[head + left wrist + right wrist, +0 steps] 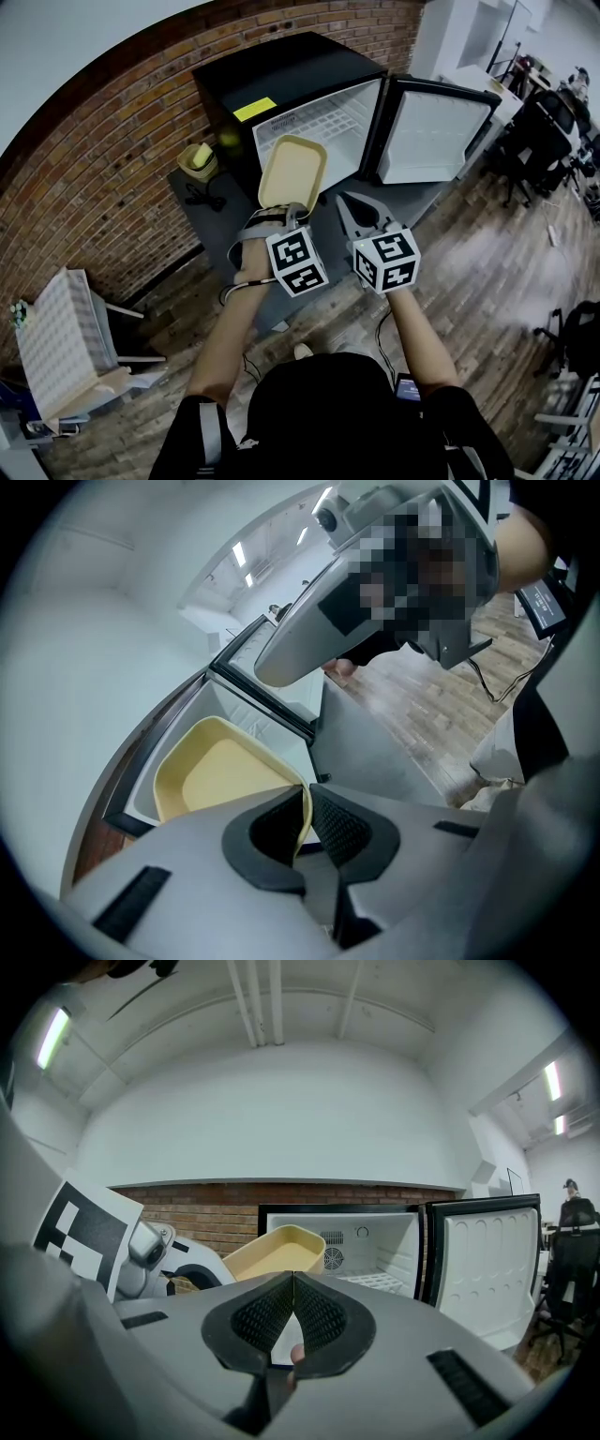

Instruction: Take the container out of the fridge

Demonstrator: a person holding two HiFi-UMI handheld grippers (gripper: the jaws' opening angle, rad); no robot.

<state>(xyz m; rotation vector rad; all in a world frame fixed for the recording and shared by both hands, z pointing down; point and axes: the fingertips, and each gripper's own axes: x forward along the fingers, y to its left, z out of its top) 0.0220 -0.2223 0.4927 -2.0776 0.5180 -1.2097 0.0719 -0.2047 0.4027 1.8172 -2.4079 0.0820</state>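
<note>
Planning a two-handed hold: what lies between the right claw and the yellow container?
Nothing: the head view shows bare air between the shut right claw and the pale yellow plastic container.

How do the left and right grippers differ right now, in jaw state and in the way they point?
The left gripper is shut on the rim of the yellow container; the right gripper has its jaws together on nothing. The left gripper tilts downward, while the right gripper points roughly level at the open fridge. Both are held side by side in front of it.
</note>
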